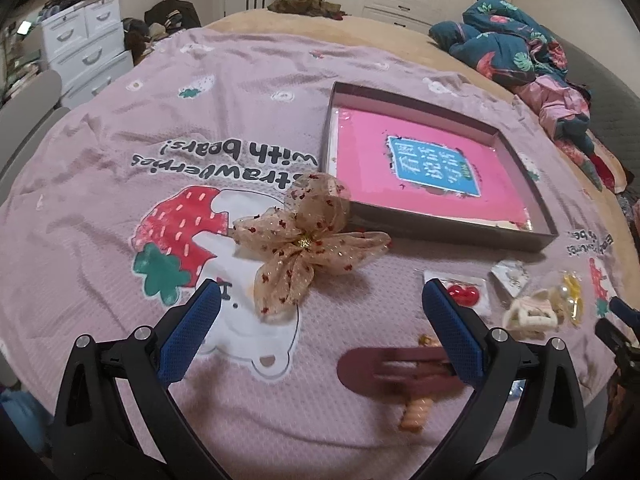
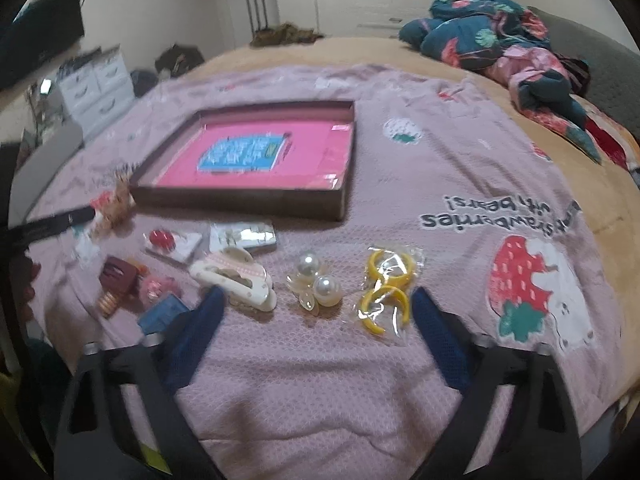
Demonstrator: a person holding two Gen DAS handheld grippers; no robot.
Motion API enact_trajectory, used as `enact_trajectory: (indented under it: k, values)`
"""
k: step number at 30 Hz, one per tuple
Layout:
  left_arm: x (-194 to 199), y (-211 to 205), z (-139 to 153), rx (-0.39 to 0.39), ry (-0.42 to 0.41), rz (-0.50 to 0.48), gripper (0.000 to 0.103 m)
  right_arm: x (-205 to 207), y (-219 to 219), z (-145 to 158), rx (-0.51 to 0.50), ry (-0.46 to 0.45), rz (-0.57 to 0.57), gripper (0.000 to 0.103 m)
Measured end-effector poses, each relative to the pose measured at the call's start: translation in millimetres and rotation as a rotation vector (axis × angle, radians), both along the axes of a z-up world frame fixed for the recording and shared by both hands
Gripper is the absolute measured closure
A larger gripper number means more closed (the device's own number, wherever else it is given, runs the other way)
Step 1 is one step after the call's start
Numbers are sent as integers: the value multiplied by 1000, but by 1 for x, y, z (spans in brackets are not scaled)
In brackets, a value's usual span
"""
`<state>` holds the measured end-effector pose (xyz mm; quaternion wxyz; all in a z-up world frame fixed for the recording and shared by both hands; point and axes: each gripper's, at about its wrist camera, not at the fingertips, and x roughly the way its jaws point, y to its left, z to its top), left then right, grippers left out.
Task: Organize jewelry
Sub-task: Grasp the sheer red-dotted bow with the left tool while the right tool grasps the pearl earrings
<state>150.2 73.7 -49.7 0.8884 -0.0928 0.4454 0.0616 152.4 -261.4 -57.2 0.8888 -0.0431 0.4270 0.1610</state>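
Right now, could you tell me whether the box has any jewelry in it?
Empty of jewelry: the box shows only its pink liner; the bow and clips lie outside.

Beige red-dotted bow (image 1: 304,240) (gold centre), pink-lined tray (image 1: 440,224)

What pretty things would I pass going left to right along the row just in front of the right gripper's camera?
Dark red claw clip → white hair claw → pearl earrings → bag of yellow hoop earrings → strawberry picture printed on the pink blanket.
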Motion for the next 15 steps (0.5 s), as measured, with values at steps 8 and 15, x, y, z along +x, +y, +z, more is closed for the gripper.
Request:
enact_trajectory:
  k: [8,15]
  values:
    - [21,10,-20,-11,30,2,9,27,16,-31,-86,71,64,39]
    - [38,17,-35,-35,50,3,14,46,18,-45,-107,91,100,59]
